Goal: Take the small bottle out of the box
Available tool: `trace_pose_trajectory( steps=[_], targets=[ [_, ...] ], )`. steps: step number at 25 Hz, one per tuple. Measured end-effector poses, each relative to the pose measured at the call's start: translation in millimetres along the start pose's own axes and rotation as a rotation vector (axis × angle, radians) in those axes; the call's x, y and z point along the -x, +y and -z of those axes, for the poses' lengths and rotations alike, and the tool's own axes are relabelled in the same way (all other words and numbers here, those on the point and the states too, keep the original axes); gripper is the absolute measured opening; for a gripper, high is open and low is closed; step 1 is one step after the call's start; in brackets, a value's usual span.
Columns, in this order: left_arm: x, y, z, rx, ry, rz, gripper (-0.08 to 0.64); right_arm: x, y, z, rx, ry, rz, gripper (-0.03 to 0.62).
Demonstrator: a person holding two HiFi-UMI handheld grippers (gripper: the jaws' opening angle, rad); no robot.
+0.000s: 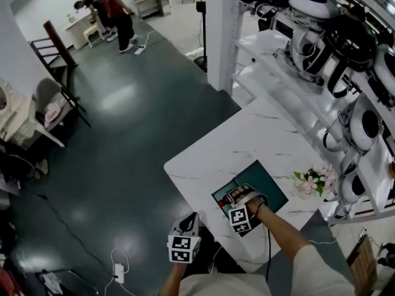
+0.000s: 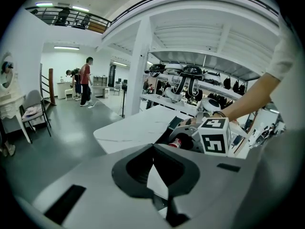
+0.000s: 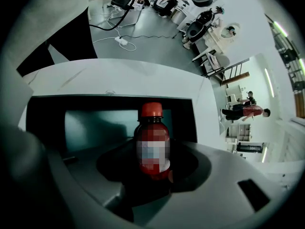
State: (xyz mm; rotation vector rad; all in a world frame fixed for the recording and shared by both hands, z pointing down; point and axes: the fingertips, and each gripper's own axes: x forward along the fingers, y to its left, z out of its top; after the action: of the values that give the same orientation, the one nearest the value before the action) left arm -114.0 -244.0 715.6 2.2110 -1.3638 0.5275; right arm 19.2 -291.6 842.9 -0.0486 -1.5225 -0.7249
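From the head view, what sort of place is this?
Probably a robotics lab or workshop: white racks hold rows of white-and-black robot-like units, and a cable and power strip lie on the open dark floor.

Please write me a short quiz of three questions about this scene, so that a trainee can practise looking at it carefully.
1. True or false: the small bottle stands upright in the box.
2. What lies on the table near the box? A. flowers B. a cup C. a book
3. Fill in: the bottle stands between the jaws of the ___ gripper.
Key: 1 true; 2 A; 3 right gripper.
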Motion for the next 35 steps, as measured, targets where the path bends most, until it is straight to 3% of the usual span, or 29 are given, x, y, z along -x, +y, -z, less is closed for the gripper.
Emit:
trace_pose_trajectory(
  steps=[6,11,22,32,35],
  targets=[
    [1,-7,-3,-0.013,-0.005,0.006,0.018,18,-9,0,-0.073,-0.015,0.045,0.218],
    [2,-22,-8,-0.021,-0.017,0.024,0.018,33,-13,2,-0.213,-0.045,0.076,0.218],
    [5,-30,-3,-0.039,-0.028,0.022,0.018,66,-27,15,-0.872,-0.230,0.121,0.218],
    [2,-34,-15,-0.037,-0.037,0.030,0.018,89,-31,35,-1.369,-0.416,0.207,0.218],
    [2,-35,-21,-0.040,-0.042,0.032,0.018,98,-31,40,-1.469,-0.451,0.243,0.218]
  ],
)
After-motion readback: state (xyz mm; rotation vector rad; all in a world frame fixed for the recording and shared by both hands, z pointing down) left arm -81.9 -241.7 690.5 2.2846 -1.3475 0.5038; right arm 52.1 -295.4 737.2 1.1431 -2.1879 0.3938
